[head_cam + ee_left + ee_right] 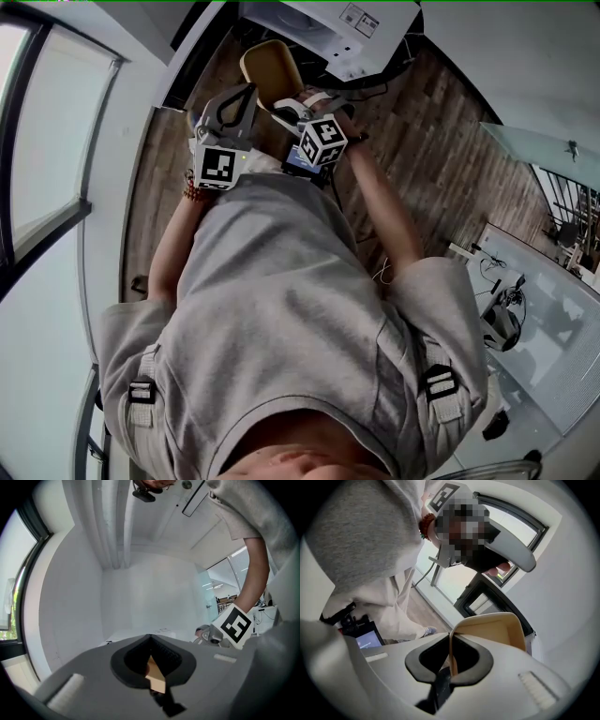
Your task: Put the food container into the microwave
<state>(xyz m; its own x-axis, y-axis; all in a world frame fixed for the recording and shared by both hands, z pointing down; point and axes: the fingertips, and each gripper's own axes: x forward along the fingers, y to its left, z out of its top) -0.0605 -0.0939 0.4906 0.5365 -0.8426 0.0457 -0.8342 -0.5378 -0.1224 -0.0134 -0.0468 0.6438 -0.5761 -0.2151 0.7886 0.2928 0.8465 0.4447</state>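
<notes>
Both your forearms reach forward from your grey shirt (pixel 281 281), elbows bent, hands close together in front of your chest. A bead bracelet (pixel 192 192) sits on your left wrist.

Your left tool (pixel 151 654) is pressed together on an edge of the tan plastic food container (pixel 497 632); only a small tan corner shows between its jaws. Your right tool (pixel 451 653) pinches the container's thin rim from the other side, one jaw inside the wall and one outside. The marker cubes of the two tools sit almost side by side.

You have two tools, one container and one microwave in view. The container hangs in the air between the tools, open and tilted, just short of the white box-shaped microwave (pixel 328 33) and not yet in it.

A small black device with a lit screen (pixel 365 638) rides just below your right tool. Two black strap buckles (pixel 141 389) lie on your shoulders. A brown wooden floor (pixel 431 141) spreads under the container and off to your right. A tall dark-framed window (pixel 37 141) runs along your left. Nothing stands between the container and the microwave.
</notes>
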